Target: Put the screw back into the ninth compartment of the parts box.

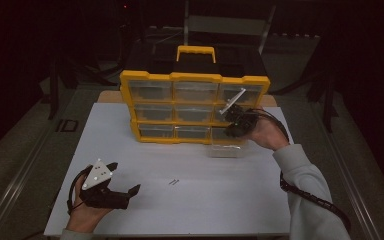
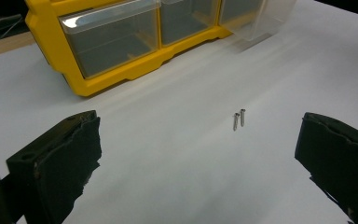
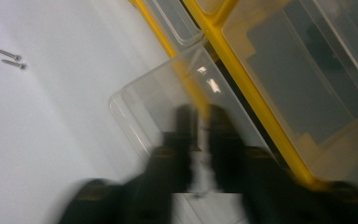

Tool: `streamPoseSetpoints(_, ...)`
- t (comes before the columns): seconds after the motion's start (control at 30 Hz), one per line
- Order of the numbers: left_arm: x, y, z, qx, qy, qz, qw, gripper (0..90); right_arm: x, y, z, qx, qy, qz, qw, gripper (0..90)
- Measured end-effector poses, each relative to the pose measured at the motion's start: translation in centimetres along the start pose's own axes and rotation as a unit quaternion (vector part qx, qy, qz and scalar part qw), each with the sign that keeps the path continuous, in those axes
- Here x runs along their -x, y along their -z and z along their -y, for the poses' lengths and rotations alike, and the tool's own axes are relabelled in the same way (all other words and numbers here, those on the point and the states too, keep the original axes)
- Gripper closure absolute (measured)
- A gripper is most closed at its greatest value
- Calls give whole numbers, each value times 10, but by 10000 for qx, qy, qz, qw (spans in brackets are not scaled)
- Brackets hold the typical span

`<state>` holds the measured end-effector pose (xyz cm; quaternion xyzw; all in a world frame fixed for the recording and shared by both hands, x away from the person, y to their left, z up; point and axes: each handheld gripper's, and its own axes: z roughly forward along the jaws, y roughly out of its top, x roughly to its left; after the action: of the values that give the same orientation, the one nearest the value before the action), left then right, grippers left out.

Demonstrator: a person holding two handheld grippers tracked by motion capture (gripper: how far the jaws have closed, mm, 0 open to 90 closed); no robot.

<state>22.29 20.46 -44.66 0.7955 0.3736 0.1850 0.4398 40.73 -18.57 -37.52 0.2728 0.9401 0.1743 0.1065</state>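
Note:
A yellow organizer (image 1: 195,79) with clear drawers stands at the back of the white table (image 1: 190,210). Its bottom-right clear drawer (image 1: 227,148) is pulled out onto the table. My right gripper (image 1: 231,132) is at that drawer; in the right gripper view its blurred jaws (image 3: 200,135) are closed on the clear drawer's (image 3: 144,107) front wall. Two small screws (image 1: 174,182) lie side by side mid-table. My left gripper (image 1: 125,176) rests at the front left, open wide. In the left gripper view the screws (image 2: 238,119) lie ahead of the gripper (image 2: 198,158), nearer its right jaw.
The organizer (image 2: 121,46) has a yellow carry handle (image 1: 196,51) on top, and its other drawers are pushed in. A dark case sits behind it. A sleeved right forearm (image 1: 305,185) with a trailing cable crosses the table's front right corner.

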Motion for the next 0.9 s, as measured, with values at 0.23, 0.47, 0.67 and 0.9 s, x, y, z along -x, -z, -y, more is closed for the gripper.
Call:
streamPoseSetpoints(0.23, 1, -1, 0, -21, -22, 2, 10000, 9, -9, -2, -2, 13, 211, 27, 9998, 237)
streamPoseSetpoints(0.47, 0, 0, 0, -2, 4, -6, 10000, 10, -12, -1, -5, 153, 221, -14, 9996, 216)
streamPoseSetpoints(0.67, 0, 0, 0, -11, -8, -3, 10000, 9, -18, -3, -6, 219, 317, -154, 9991, 209)
streamPoseSetpoints(0.9, 1, 0, -1, -11, -15, 6, 10000, 10, -26, -8, -11, 335, 377, -321, 9982, 201)
